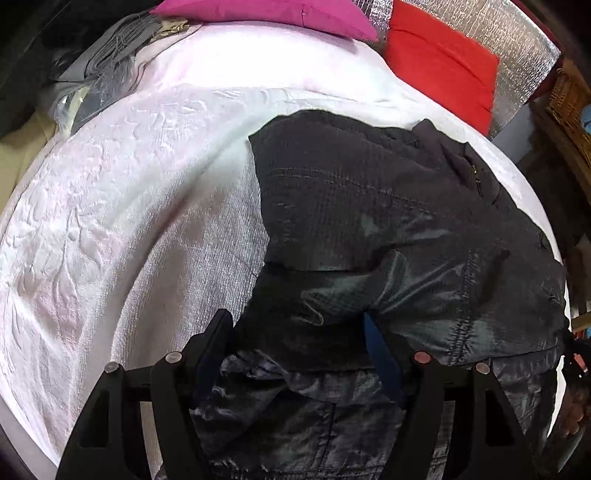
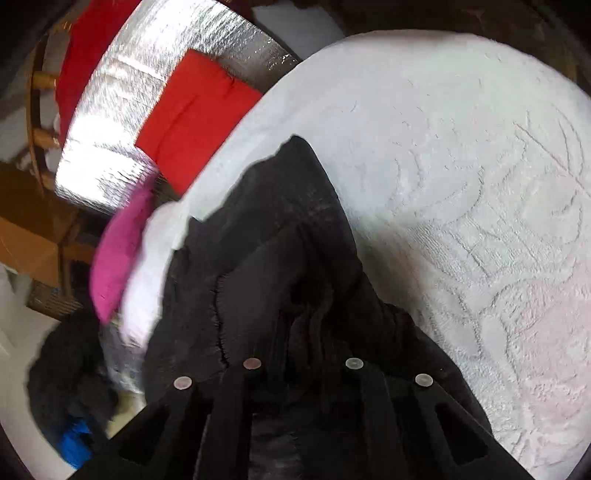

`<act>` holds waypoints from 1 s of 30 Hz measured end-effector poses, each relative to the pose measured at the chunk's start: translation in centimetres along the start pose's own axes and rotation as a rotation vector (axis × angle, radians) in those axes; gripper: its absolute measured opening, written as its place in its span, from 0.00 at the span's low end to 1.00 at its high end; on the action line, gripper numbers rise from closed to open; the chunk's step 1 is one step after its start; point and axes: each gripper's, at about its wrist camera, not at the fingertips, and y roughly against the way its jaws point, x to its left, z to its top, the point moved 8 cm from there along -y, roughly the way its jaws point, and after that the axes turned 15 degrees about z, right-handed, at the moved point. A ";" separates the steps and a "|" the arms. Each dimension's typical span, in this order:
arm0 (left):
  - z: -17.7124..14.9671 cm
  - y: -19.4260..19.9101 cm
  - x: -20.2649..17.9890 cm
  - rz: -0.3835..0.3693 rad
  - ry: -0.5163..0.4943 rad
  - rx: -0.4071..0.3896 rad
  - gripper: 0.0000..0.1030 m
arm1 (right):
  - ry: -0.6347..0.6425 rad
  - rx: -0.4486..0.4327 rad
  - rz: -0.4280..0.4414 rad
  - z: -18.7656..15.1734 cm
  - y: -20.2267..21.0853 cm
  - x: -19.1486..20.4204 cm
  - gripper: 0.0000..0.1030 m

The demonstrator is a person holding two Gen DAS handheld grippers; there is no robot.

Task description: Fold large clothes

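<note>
Bright, fisheye-warped; right view blurred.

We see a bed under a white embossed bedspread (image 1: 122, 206), magenta (image 1: 273, 14) and red (image 1: 443, 62) cushions against a silver quilted headboard (image 1: 524, 48).

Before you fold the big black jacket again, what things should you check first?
1. Jacket lies on the white bedspread: ok.
2. Left gripper jaws open around the jacket hem, not yet pinching: ok.
3. Right gripper has hold of fabric: cannot tell, fingertips lost in dark cloth.
4. Bare bedspread to the jacket's left for the fold: ok.
5. Red cushion and pink cushion lie clear of the jacket: ok.
6. Jacket smooth: not ok, bunched near the hem.
</note>
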 end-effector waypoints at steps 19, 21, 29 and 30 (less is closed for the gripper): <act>1.3 -0.1 2.0 -0.219 0.159 0.052 0.71 | 0.185 0.021 -0.118 2.7 -4.3 0.3 0.53; 1.4 -0.1 1.7 -0.233 0.162 0.046 0.56 | 0.224 0.023 -0.144 2.6 -4.5 0.7 0.38; 2.5 0.7 0.7 -0.194 0.159 -0.028 0.37 | 0.312 -0.054 -0.146 2.9 -2.5 3.4 0.24; 2.4 0.4 0.7 -0.185 0.153 -0.018 0.38 | 0.311 -0.049 -0.157 2.9 -2.8 3.2 0.24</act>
